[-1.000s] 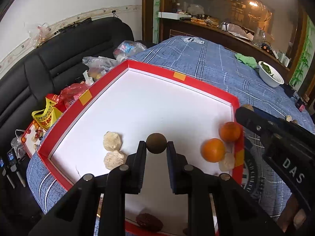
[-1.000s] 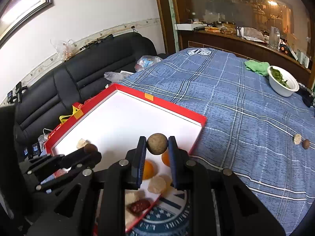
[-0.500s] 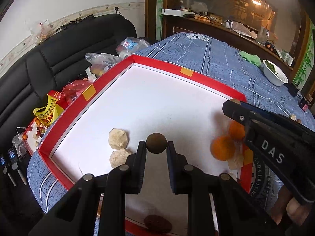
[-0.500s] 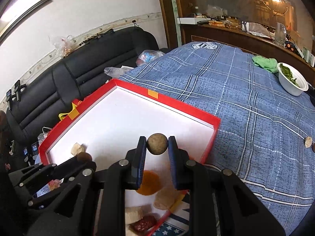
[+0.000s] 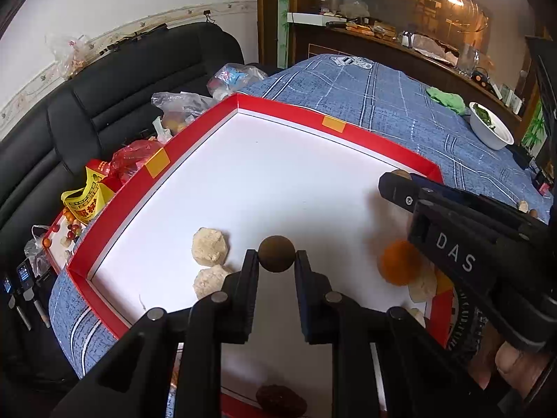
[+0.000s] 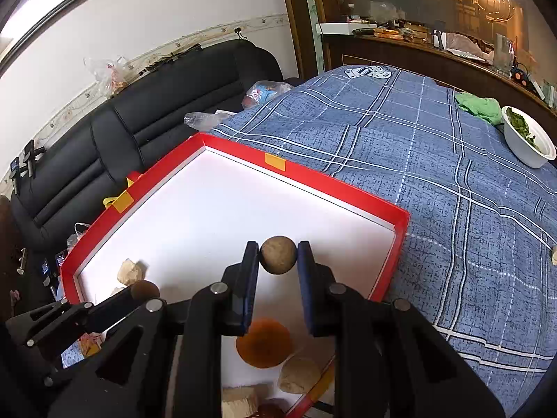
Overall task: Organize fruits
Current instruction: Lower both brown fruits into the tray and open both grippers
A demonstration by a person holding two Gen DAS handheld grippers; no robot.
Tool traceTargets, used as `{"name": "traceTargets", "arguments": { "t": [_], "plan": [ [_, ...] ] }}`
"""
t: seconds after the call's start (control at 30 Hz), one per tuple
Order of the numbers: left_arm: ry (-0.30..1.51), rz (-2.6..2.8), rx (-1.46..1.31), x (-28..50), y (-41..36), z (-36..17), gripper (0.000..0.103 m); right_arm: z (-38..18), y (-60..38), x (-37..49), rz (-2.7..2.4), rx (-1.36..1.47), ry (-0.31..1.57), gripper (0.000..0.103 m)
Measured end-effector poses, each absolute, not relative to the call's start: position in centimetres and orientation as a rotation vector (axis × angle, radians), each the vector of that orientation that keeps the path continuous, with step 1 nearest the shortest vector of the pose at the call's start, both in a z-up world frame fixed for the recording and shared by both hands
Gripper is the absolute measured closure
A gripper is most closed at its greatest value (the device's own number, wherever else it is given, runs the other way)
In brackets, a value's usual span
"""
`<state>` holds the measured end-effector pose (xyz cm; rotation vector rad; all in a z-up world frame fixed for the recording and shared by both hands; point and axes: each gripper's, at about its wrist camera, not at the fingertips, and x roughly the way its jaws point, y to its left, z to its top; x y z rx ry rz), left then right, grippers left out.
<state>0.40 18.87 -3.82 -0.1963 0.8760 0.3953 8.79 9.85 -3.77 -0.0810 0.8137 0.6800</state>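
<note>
Blurred round orange fruit (image 5: 398, 261) partly behind right black two-finger gripper (image 5: 400, 177), whose fingertips mostly hide its tan ball. Dark red wrinkled fruit (image 5: 281, 400) cut by near edge in left view. Tiny objects (image 6: 553, 254) at far-right cloth edge, cropped, unidentifiable. White bowl (image 6: 522, 146) contents: green, unclear.

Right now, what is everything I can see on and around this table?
Tray: one, red rim, white floor, on the table.
Tablecloth: one, blue plaid.
Orange: one seen, tray's near corner.
Pale lumps: two, beige, touching, on tray floor.
Bowl: one, white, holding greens, far edge.
Cloth: one, green, beside bowl.
Sofa: one, black, behind the table.
Dark ball: one, brown, held over tray.
Tan ball: one, held over tray.
Left gripper: black, shut on dark ball.
Right gripper: black, shut on tan ball.
</note>
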Motion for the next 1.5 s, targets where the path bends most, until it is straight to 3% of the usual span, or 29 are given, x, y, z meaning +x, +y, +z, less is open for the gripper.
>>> {"name": "traceTargets", "arguments": {
  "t": [1.1,1.17,1.2,1.23,1.5],
  "plan": [
    [0.923,0.449,-0.188,0.1,19.3,-3.9,0.083,-4.7,10.8,9.5,0.687,-0.094,0.861,0.078],
    [0.934,0.447,-0.181,0.2,19.2,-3.8,0.072,-4.8,10.7,9.5,0.678,-0.102,0.873,0.072],
    [0.932,0.457,-0.175,0.1,19.1,-3.8,0.058,-4.8,10.6,9.5,0.677,-0.101,0.873,0.055],
    [0.923,0.478,-0.162,0.0,19.0,-3.7,0.049,-4.6,10.4,9.4,0.681,-0.097,0.869,0.044],
    [0.839,0.501,-0.210,-0.6,18.7,-2.3,0.046,-2.6,6.2,9.0,0.669,-0.043,0.814,0.044]
  ]
}}
